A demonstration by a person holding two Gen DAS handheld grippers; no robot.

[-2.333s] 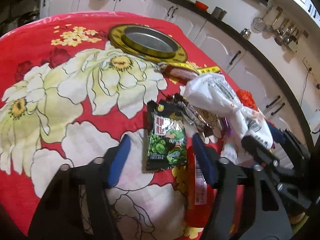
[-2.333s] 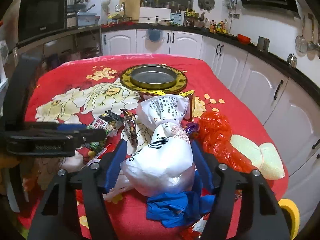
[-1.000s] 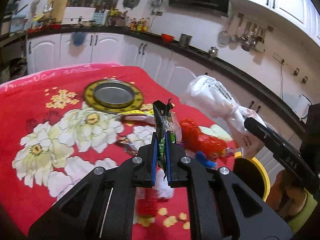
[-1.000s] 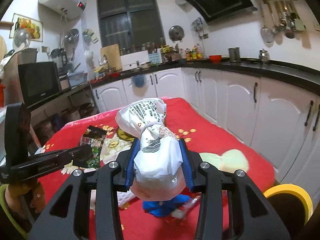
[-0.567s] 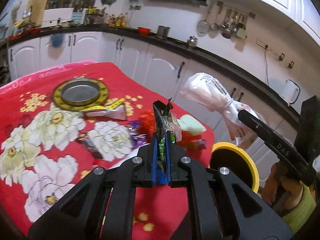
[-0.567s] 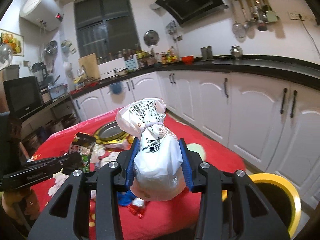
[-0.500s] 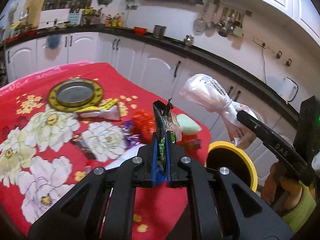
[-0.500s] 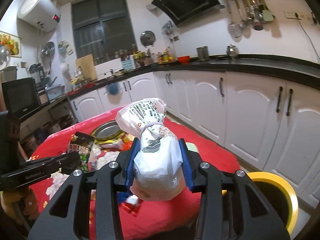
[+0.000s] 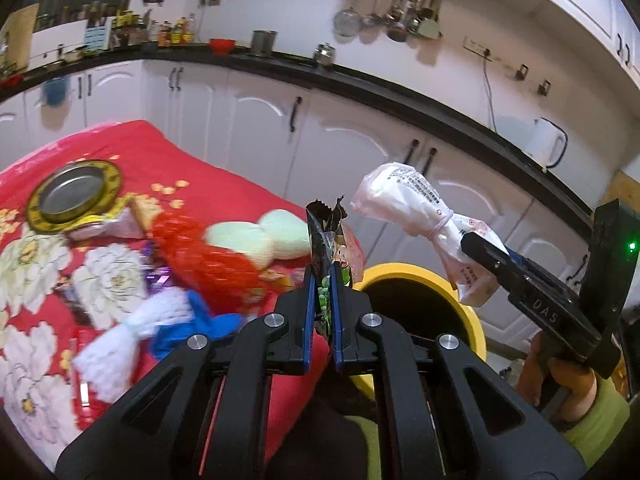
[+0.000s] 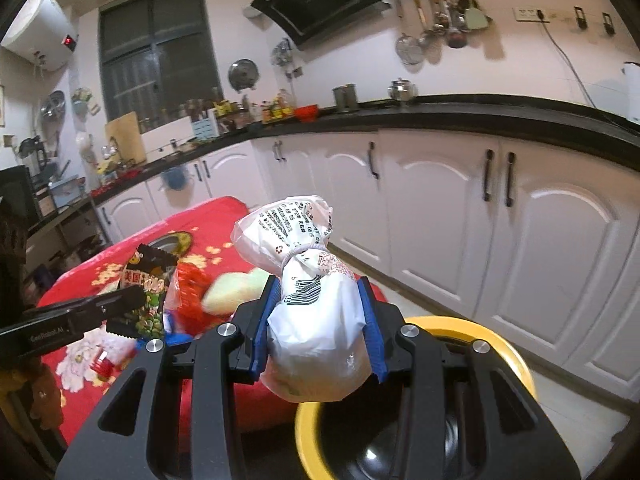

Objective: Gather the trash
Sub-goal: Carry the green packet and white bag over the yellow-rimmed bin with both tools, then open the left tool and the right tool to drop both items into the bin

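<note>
My left gripper point(image 9: 322, 280) is shut on a dark green snack wrapper point(image 9: 327, 236), which stands upright between the blue pads; the same wrapper point(image 10: 150, 284) shows at the left of the right wrist view. My right gripper point(image 10: 316, 304) is shut on a knotted white plastic bag point(image 10: 316, 308), also seen from the side as the white bag point(image 9: 416, 212) in the left wrist view. A yellow-rimmed trash bin point(image 9: 416, 276) with a black inside stands on the floor past the table edge. The bin point(image 10: 480, 328) lies just below and beyond the white bag.
The red floral tablecloth point(image 9: 208, 168) carries a red net bag point(image 9: 208, 264), a pale green sponge point(image 9: 248, 236), a blue and white cloth point(image 9: 160, 324) and a metal plate with a gold rim point(image 9: 76, 194). White cabinets point(image 10: 440, 208) under a black counter run behind the bin.
Both grippers have swung right, off the table toward the bin, each keeping its hold. The bin has grown larger and moved nearer the middle of both views.
</note>
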